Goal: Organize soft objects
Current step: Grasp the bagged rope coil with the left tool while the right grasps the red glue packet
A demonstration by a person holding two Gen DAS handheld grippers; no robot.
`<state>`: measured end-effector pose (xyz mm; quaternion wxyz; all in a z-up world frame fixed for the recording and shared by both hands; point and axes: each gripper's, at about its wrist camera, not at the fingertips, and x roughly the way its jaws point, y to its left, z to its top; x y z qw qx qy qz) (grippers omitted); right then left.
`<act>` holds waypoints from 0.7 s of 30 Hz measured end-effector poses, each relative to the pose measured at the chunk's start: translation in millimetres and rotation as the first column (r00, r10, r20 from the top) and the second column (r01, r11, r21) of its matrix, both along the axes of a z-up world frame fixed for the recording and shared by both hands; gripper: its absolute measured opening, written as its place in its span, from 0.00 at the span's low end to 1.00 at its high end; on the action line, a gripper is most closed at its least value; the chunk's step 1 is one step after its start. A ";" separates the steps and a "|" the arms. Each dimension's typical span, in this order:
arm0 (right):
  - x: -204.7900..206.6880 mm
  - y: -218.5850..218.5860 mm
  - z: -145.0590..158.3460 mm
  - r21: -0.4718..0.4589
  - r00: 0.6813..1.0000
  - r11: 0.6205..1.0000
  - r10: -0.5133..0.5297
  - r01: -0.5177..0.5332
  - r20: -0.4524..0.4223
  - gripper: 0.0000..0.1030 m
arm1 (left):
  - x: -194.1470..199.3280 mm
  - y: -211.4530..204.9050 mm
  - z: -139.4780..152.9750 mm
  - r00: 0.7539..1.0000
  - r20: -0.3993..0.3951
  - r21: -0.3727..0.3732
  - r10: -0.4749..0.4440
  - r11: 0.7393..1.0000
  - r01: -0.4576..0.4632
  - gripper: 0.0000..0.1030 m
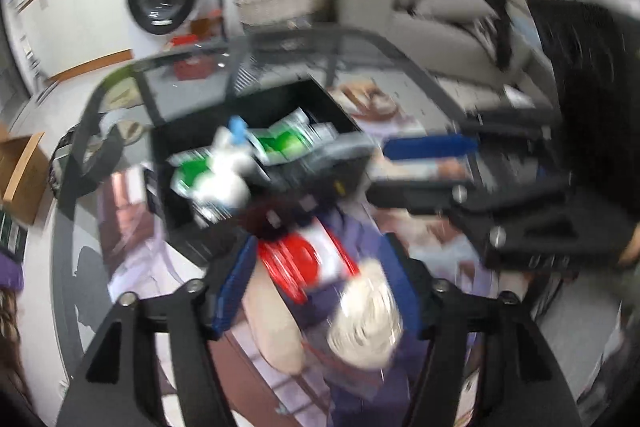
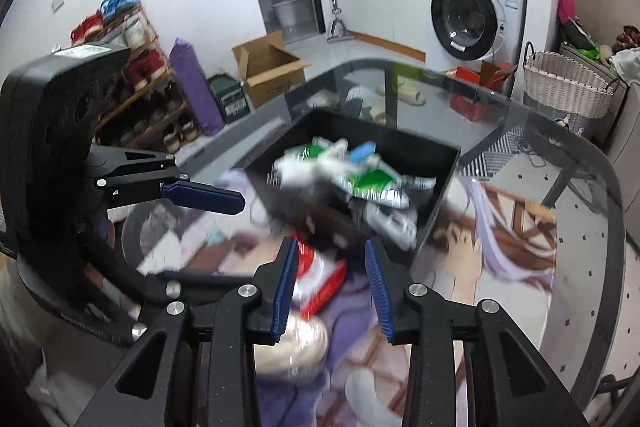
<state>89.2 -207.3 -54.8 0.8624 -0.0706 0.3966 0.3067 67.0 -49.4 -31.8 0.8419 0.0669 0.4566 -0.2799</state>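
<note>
A black bin (image 1: 332,107) (image 2: 444,171) stands on a round glass table and holds green-and-white packets (image 2: 360,183) and a white soft toy (image 1: 228,175). In front of it a soft doll with a red-and-white top (image 1: 308,259) (image 2: 320,279) and cream limbs (image 1: 364,319) lies on a printed mat. My left gripper (image 1: 320,279) is open with its blue fingers on both sides of the doll. My right gripper (image 2: 332,283) is open over the same doll; whether it touches is blurred. The right gripper also shows in the left wrist view (image 1: 428,147).
The glass table rim (image 2: 600,163) curves round the right. Beyond it stand a washing machine (image 2: 472,15), a wicker basket (image 2: 568,87), a cardboard box (image 2: 272,67), a shoe rack (image 2: 132,75) and a grey sofa (image 1: 440,15).
</note>
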 end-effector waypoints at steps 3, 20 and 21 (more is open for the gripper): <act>-7.0 -5.7 -16.3 -0.030 0.999 1.000 0.001 -0.002 -0.037 0.36 | -15.2 -11.3 -16.8 0.998 -0.020 0.051 -0.058 0.997 0.059 0.66; 0.0 2.0 -56.4 -0.085 0.987 0.996 -0.008 -0.006 -0.158 0.36 | -31.8 -53.9 -75.7 0.981 -0.135 0.173 -0.142 0.971 0.164 0.37; 2.0 5.2 -56.7 -0.086 0.987 0.996 -0.006 -0.008 -0.160 0.36 | -31.7 -52.6 -74.3 0.979 -0.145 0.172 -0.142 0.971 0.166 0.35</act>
